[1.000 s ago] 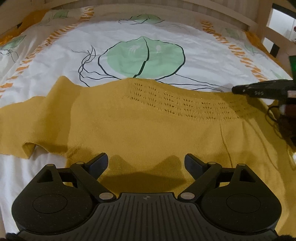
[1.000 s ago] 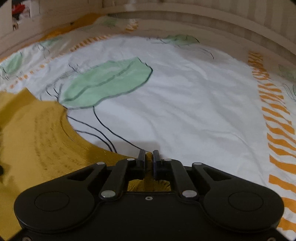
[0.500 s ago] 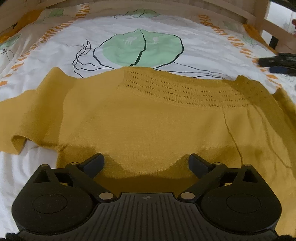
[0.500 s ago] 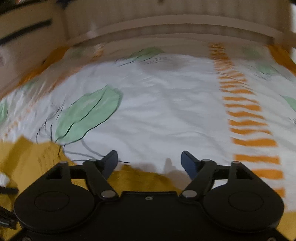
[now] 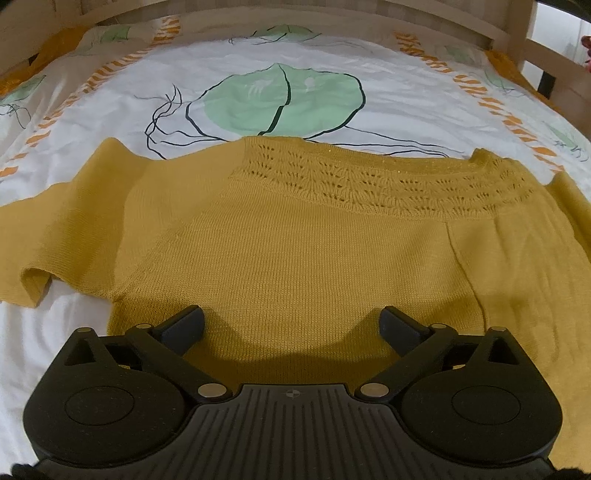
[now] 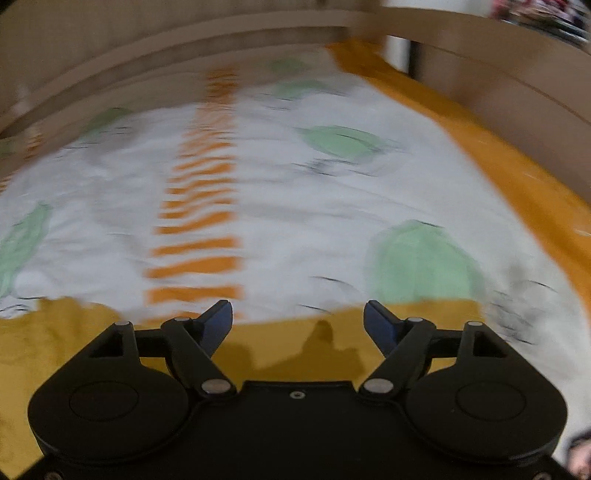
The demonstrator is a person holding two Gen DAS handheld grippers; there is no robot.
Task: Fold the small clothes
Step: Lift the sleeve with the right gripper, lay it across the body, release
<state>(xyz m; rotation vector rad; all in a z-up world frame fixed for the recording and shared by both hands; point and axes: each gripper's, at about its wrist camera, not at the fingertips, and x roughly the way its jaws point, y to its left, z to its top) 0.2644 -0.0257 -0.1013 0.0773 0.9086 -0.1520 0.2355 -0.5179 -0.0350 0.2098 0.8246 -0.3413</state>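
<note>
One mustard-yellow knitted sweater (image 5: 295,251) lies spread flat on the bed, and it fills most of what I see through my left wrist camera. Its far edge carries a band of openwork lace stitches across the yoke, with plain fine ribbed knit below. A short sleeve (image 5: 55,229) stretches out to the left, its cuff turned up slightly at the near corner. On the right side a long thin crease runs down the body, and the fabric there ripples in soft folds. The bedsheet (image 5: 92,122) beneath is white with green leaf shapes, black line drawing and orange dashed stripes; a wooden bed frame (image 5: 517,33) borders the far side.

My left gripper (image 5: 291,325) hangs over the near part of the sweater with its jaws spread wide and nothing between them; the pads do not press on the knit.

Through the right wrist camera everything is smeared with motion blur. I can make out the sweater's yellow edge (image 6: 295,347) just under my right gripper (image 6: 297,325), whose jaws stand apart and released, gripping nothing. Beyond it lies bare sheet.
</note>
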